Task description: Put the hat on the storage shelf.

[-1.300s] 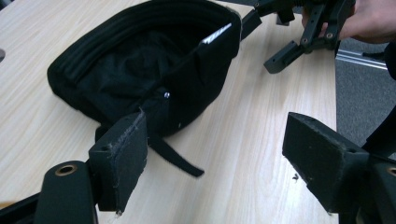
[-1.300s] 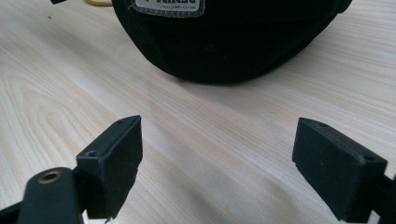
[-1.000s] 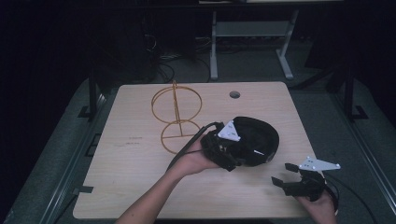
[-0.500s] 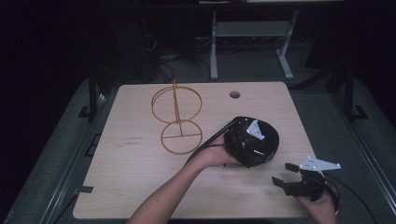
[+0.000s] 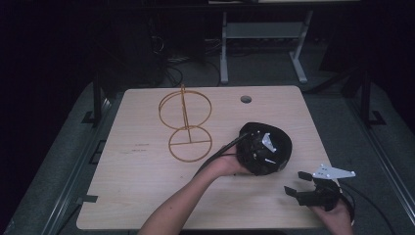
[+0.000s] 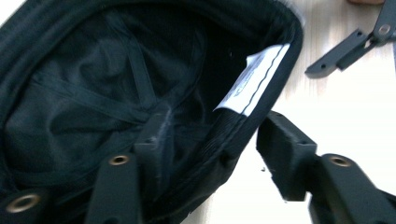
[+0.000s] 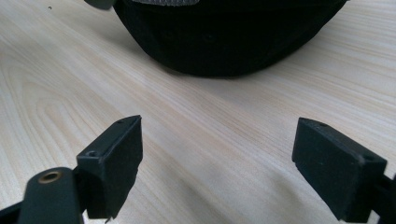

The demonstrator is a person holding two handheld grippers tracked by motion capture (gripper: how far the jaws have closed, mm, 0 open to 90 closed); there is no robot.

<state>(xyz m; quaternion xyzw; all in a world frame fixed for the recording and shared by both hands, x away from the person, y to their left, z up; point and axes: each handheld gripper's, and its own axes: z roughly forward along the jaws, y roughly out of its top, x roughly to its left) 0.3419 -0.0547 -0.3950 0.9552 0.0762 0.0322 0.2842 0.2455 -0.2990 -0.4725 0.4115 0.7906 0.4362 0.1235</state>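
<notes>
A black cap (image 5: 283,155) lies upside down on the wooden table (image 5: 147,196), right of centre. My left gripper (image 5: 266,154) is on top of it, with a hand behind it. In the left gripper view one jaw sits inside the cap (image 6: 93,93) and the other outside, so the left gripper (image 6: 217,140) straddles the rim near a white label (image 6: 254,86). Its jaws have just been closing, and a narrow gap still shows at the outer jaw. My right gripper (image 5: 296,182) rests open near the front right edge, facing the cap (image 7: 224,37), with nothing in the right gripper (image 7: 217,140).
A gold wire stand (image 5: 186,122) with two hoops stands left of the cap. A round hole (image 5: 245,99) is cut in the table's far side. Metal frame legs (image 5: 225,49) stand on the dark floor beyond the table.
The left hand has moved right and down, from the cap's left edge onto the cap, and its jaws have narrowed around the rim. The right gripper has stayed put.
</notes>
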